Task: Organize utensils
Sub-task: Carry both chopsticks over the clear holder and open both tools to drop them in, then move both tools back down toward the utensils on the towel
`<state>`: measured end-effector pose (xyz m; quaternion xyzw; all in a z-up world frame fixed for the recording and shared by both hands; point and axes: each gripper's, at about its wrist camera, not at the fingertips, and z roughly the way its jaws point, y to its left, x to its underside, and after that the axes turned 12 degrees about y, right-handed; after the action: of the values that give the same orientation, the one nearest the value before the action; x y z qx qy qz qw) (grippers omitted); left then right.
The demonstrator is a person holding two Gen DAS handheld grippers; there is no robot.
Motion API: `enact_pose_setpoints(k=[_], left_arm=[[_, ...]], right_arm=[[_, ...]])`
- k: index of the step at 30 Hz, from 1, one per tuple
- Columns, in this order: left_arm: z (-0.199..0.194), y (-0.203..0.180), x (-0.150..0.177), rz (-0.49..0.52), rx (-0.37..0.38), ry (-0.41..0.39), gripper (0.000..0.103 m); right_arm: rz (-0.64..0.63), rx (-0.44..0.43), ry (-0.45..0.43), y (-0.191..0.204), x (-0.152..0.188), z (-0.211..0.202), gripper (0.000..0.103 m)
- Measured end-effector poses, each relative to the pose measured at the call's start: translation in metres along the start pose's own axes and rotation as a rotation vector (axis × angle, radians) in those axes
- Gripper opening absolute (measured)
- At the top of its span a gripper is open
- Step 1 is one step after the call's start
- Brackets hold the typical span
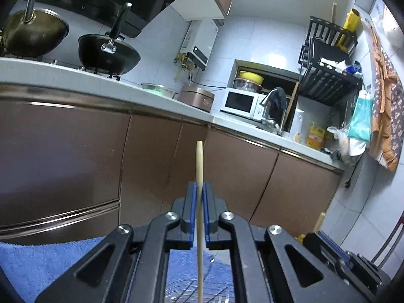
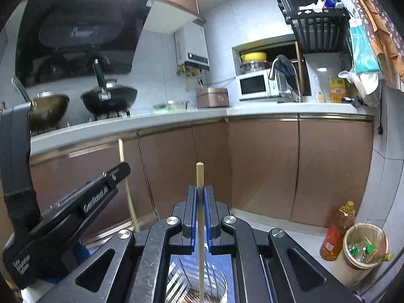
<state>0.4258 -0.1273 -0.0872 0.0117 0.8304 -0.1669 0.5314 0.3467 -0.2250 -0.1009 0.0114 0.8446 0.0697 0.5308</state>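
Pale wood is what each gripper carries: the left gripper [image 1: 199, 194], its blue-padded jaws pressed together, pinches a slim wooden chopstick [image 1: 199, 166] upright, the rounded end standing above the pads and the shaft running down past the linkage toward the bottom of the picture. The right gripper [image 2: 200, 197] does the same with a second wooden chopstick [image 2: 200, 176], this one square-ended, also held vertical and clamped well below its upper end. Gripping each stick upright probably keeps it from swinging and lets it be lowered end-first into some holder.

In the right wrist view the left gripper [image 2: 121, 170] appears at the left with its chopstick [image 2: 121, 149] rising above the fingers and continuing below them, so the two tools are side by side, near but apart.

Below both grippers lies a blue terry towel [image 1: 38, 260], and on it a wire-mesh metal basket [image 2: 197, 280], partly hidden by the linkages; whether the lower ends of the sticks reach it cannot be told. Beyond them stand brown cabinet doors [image 2: 262, 166] under a white countertop [image 2: 176, 121].

Judging from this, the pair is mid-transfer, and its destination is not evident.
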Motion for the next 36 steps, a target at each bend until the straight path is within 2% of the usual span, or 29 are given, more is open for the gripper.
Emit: enact_pose_setpoints(k=[4,6,9,14,15,16,18,22,27,36], left_arm=[[0.000,0.007,0.011,0.014,0.004,0.010,0.007],[-0.006,0.009,0.012,0.023,0.004,0.015,0.010],[-0.023,0.014,0.014,0.028,0.002,0.020,0.020],[-0.064,0.011,0.017,0.088,-0.043,0.069,0.025],[-0.076,0.011,0.018,0.101,-0.054,0.076,0.032],[-0.088,0.011,0.021,0.113,-0.079,0.081,0.042],[-0.118,0.013,0.029,0.129,-0.116,0.089,0.049],[-0.168,0.019,0.039,0.148,-0.155,0.106,0.050],[-0.219,0.031,0.045,0.134,-0.164,0.134,0.050],[-0.294,0.040,0.053,0.152,-0.177,0.113,0.050]], right_arm=[[-0.015,0.006,0.034,0.002,0.020,0.001,0.008],[-0.014,0.006,0.044,0.002,0.024,-0.002,0.017],[-0.011,0.010,0.050,0.000,0.028,-0.015,0.027],[-0.004,0.017,0.040,0.000,0.033,-0.053,0.028],[0.004,0.017,0.038,0.000,0.034,-0.063,0.028],[0.013,0.016,0.035,-0.001,0.036,-0.075,0.028],[0.018,0.023,0.037,0.001,0.038,-0.094,0.028],[0.027,0.033,0.058,0.004,0.049,-0.137,0.028],[0.038,0.036,0.109,0.013,0.063,-0.174,0.028],[0.017,0.034,0.133,0.036,0.078,-0.227,0.028]])
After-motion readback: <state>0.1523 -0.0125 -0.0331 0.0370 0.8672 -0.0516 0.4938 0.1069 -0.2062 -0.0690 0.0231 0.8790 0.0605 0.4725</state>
